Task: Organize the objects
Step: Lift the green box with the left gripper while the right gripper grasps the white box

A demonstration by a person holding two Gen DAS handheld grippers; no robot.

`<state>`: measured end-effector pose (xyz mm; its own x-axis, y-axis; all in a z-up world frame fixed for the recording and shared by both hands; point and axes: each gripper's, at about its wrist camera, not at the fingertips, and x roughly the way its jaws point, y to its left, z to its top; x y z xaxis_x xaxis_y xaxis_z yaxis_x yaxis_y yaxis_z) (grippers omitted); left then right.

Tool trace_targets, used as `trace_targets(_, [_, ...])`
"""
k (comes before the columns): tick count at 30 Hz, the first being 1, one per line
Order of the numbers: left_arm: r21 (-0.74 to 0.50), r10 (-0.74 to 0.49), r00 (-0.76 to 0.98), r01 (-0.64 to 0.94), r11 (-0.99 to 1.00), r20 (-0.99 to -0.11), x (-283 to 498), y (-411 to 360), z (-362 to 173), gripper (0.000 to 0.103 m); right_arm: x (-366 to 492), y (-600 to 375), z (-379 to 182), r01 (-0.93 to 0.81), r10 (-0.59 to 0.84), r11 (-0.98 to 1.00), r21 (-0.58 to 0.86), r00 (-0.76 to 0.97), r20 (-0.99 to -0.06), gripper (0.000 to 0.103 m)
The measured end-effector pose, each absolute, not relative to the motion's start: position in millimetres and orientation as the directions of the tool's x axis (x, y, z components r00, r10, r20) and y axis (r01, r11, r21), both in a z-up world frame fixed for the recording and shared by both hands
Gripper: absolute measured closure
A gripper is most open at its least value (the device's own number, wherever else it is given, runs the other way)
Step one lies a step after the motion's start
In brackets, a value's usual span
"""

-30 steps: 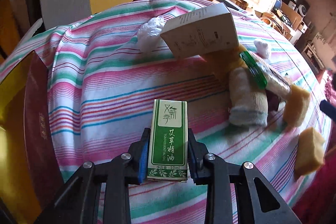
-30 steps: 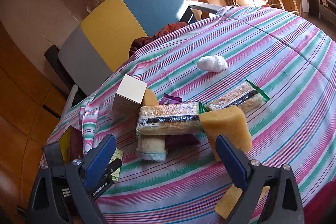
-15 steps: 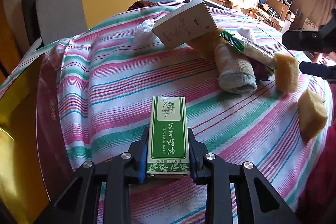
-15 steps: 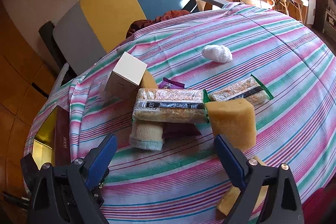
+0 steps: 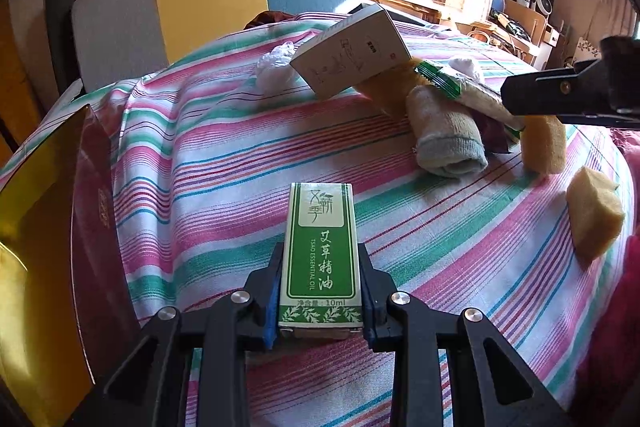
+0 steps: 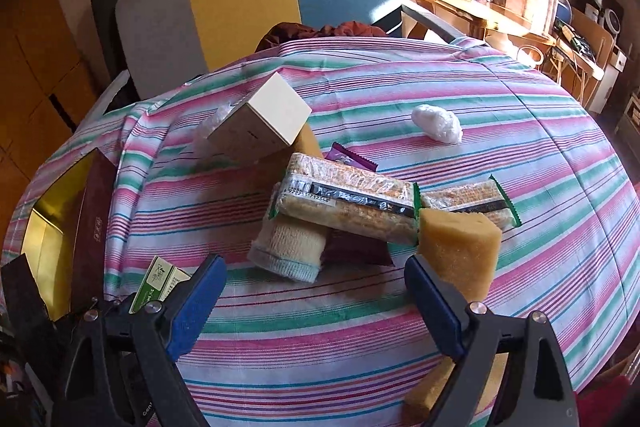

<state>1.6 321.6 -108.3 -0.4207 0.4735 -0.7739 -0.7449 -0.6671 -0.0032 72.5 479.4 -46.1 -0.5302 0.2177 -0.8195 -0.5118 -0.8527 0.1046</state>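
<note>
The left gripper point(image 5: 320, 291) had its jaws pinching the green-and-white essential-oil carton point(image 5: 320, 251), held just over the striped table point(image 5: 248, 163)'s near edge. The right gripper point(image 6: 316, 291) hovered, jaws spread, near the yellow sponge block point(image 6: 460, 251). Mid-carry, I'd say; next, set it in the gold-lined maroon box point(image 5: 48, 227) at left.
</note>
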Motion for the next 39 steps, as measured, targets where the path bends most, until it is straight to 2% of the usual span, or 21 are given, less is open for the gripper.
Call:
trace_targets(10, [-0.008,0.467,-0.420,-0.737,-0.676,-0.778,3,319,-106,0.072,70,483,-30,-0.505,0.248,-0.859,0.083,-0.552,-0.796,0.012])
trace_targets(14, [-0.022,0.487,-0.401,-0.754,-0.656,-0.776,13,312,-96,0.072,39,477,-1,-0.373,0.247,-0.928,-0.019,-0.574,-0.781,0.012])
trace_targets(22, [-0.042,0.532,-0.388,-0.778,-0.627,-0.753,30,283,-70,0.072,-48,450,21,-0.021,0.210,-0.973,-0.231,-0.505,-0.837,0.012])
trace_targets(26, [-0.076,0.547,-0.383,-0.765,-0.639,-0.745,29,261,-59,0.072,-95,437,2,0.178,0.254,-0.925,-0.336,-0.370,-0.894,0.012])
trace_targets(30, [-0.106,0.553,-0.385,-0.743,-0.660,-0.739,23,241,-54,0.072,-127,436,-28,0.301,0.304,-0.881,-0.364,-0.230,-0.925,0.012])
trace_targets(39, [-0.146,0.566,-0.395,-0.714,-0.685,-0.724,15,211,-43,0.072,-164,452,-72,0.365,0.380,-0.852,-0.375,-0.061,-0.923,0.012])
